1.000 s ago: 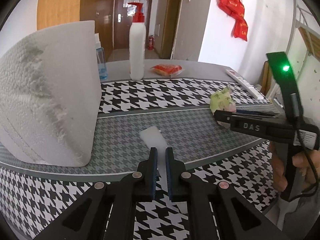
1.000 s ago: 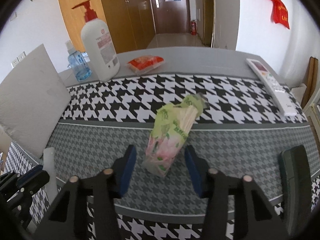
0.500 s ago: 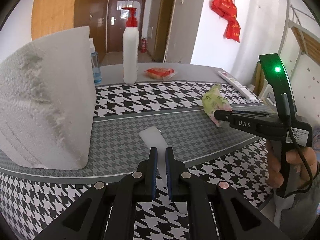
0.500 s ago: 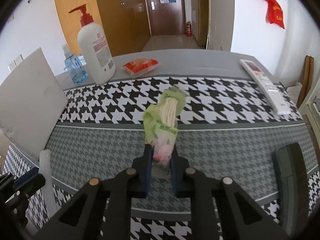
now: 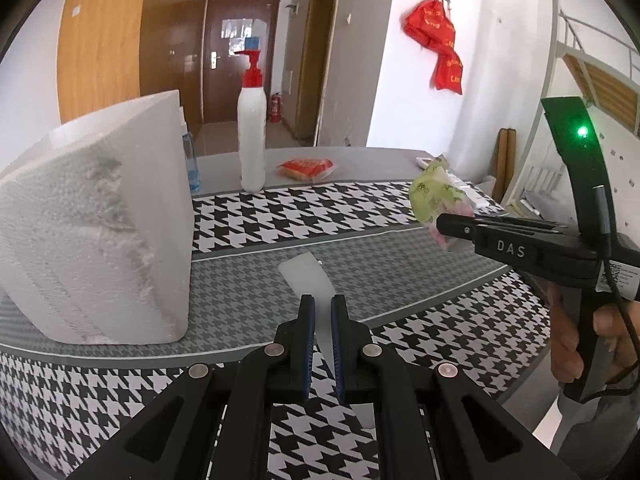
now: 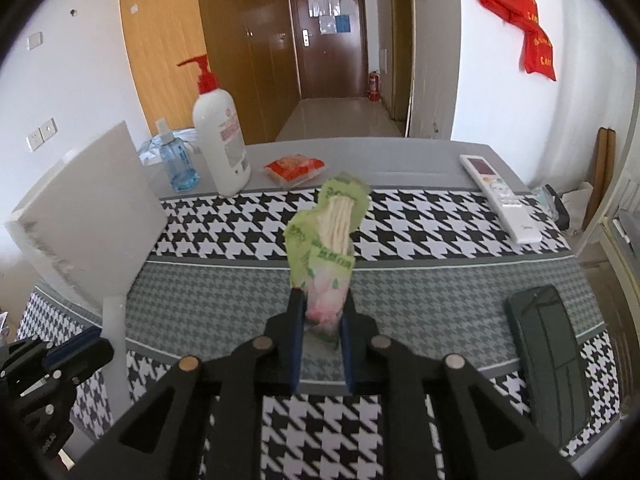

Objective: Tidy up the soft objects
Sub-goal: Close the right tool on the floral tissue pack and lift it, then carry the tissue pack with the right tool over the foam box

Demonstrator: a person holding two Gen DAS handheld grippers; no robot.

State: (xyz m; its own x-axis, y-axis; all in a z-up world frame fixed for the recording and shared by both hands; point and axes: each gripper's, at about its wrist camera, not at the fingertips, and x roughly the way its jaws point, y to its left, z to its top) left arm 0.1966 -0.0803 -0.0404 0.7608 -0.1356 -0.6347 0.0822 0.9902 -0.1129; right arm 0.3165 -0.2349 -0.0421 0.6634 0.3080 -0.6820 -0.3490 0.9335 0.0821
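Note:
My right gripper (image 6: 322, 314) is shut on the lower end of a green and pink tissue pack (image 6: 325, 248) and holds it upright, off the houndstooth tablecloth (image 6: 420, 236). In the left wrist view the same pack (image 5: 434, 194) sticks up from the right gripper (image 5: 444, 225), which a hand grips at the right edge. My left gripper (image 5: 322, 314) is shut on a thin white foam strip (image 5: 306, 274) that points forward over the grey band of the cloth. In the right wrist view the strip (image 6: 114, 322) rises from the left gripper (image 6: 94, 350) at the lower left.
A large white foam block (image 5: 100, 220) stands at the left. Along the table's far side are a white pump bottle (image 5: 252, 140), a small blue bottle (image 6: 178, 164), a red packet (image 5: 306, 168) and a white remote (image 6: 500, 196). A dark green case (image 6: 548, 352) lies near the right front.
My right gripper's jaws closed on the tissue pack and raised it off the cloth. The left gripper rose slightly with the strip still in it.

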